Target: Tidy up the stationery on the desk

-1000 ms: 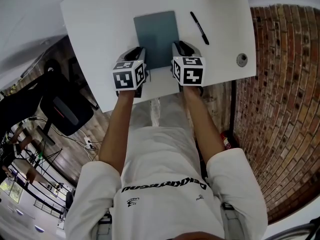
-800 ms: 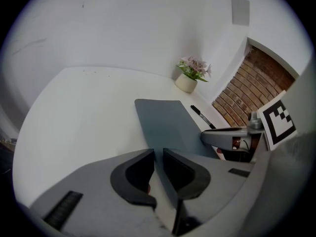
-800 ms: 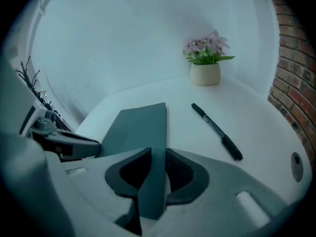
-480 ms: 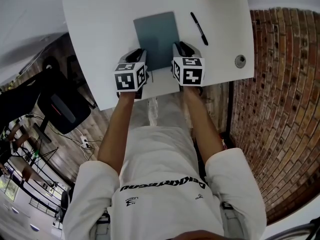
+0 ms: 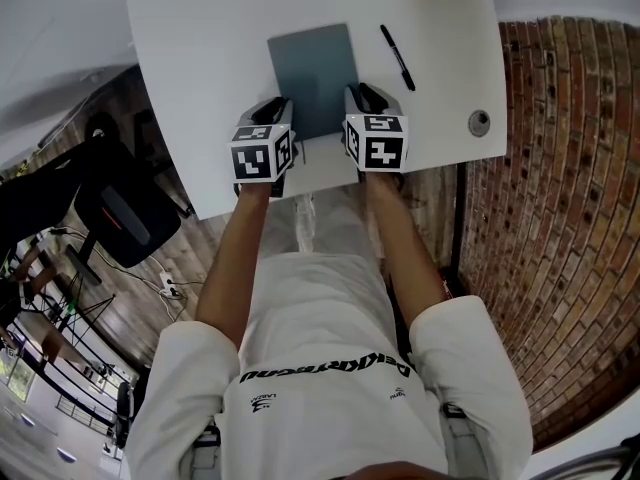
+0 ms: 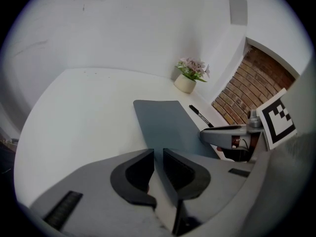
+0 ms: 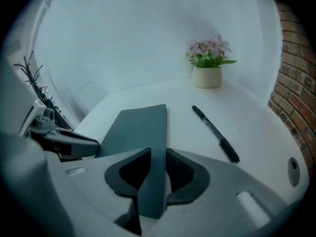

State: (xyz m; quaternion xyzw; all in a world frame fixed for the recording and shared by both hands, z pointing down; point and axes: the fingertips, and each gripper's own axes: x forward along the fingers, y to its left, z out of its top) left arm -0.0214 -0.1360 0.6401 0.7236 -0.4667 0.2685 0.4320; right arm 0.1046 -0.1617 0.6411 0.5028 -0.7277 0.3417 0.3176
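Observation:
A grey-blue notebook lies flat in the middle of the white desk. A black pen lies just right of it, apart from it. My left gripper rests at the notebook's near left corner. In the left gripper view its jaws stand shut to a thin slit, and the notebook lies ahead and to the right. My right gripper is at the near right corner. In the right gripper view its jaws are closed on the notebook's near right edge, with the pen to the right.
A small white pot of pink flowers stands at the desk's far edge by the white wall. A round cable hole sits near the desk's right edge. A brick wall is on the right, and a black office chair is below left.

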